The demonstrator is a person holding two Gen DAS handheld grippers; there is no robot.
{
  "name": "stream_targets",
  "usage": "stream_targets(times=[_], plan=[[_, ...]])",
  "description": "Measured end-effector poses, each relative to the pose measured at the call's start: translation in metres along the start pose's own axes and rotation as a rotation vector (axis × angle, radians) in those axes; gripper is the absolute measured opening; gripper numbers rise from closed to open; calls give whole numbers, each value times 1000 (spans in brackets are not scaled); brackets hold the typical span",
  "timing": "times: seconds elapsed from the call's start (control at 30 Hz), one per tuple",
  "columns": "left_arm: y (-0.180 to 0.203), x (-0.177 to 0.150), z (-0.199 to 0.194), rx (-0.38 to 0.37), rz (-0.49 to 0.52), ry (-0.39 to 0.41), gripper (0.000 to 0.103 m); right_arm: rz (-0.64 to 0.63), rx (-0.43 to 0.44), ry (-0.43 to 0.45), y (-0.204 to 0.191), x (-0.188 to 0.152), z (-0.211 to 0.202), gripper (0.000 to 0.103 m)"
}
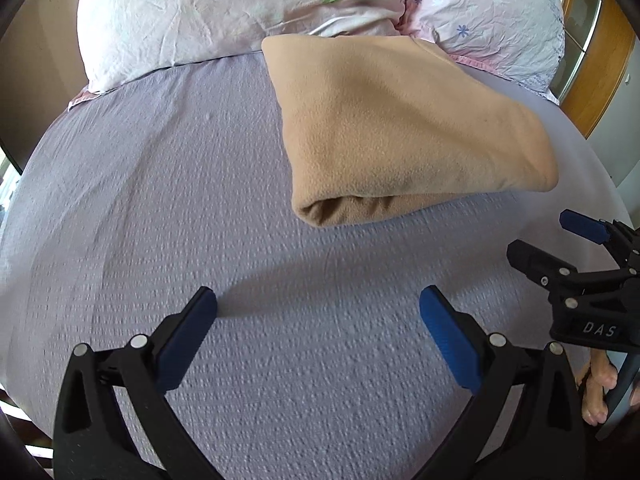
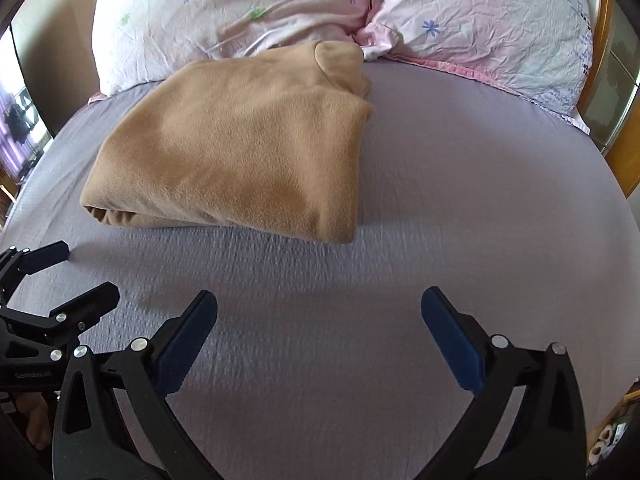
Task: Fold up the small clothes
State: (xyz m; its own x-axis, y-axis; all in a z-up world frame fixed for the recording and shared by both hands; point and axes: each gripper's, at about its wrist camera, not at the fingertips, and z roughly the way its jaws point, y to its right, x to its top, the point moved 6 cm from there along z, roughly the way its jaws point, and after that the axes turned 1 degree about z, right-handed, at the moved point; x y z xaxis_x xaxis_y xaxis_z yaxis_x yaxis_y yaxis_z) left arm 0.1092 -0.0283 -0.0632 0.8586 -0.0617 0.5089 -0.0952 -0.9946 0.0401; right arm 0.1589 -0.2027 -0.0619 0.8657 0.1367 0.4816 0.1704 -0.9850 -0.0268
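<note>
1. on the lavender textured bedsheet (image 1: 168, 208) ahead of you lies the tan fleece garment (image 1: 400, 128), folded into a thick rectangular bundle with its rolled edge facing your grippers.
2. from the left wrist view the bundle sits ahead and to the right; from the right wrist view the same tan fleece garment (image 2: 240, 152) sits ahead and to the left, so it lies between your two lines of sight.
3. its far end touches the pale floral pillows (image 1: 224, 12) at the head of the bed, where a rounded corner of fleece pokes up against them.
4. your left gripper (image 1: 318, 308) hangs over bare sheet short of the bundle, jaws spread wide with nothing between the blue pads (image 1: 450, 344).
5. your right gripper (image 2: 319, 308) is likewise over bare sheet, jaws spread wide and holding nothing.
6. each gripper shows at the edge of the other's view, side by side and apart: the right gripper (image 1: 550, 238) also looks spread there.
7. neither gripper touches the garment.
8. a wooden bed frame (image 1: 600, 92) shows past the right-hand pillow.
</note>
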Motion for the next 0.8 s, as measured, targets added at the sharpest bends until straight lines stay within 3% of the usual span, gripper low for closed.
stream_targets(times=[0.17, 0.8], plan=[[3, -2, 3, 43, 18, -6, 101, 7, -7, -7, -1, -3, 1, 102], [2, -2, 3, 46, 8, 12, 101, 4, -5, -6, 0, -5, 0, 102]])
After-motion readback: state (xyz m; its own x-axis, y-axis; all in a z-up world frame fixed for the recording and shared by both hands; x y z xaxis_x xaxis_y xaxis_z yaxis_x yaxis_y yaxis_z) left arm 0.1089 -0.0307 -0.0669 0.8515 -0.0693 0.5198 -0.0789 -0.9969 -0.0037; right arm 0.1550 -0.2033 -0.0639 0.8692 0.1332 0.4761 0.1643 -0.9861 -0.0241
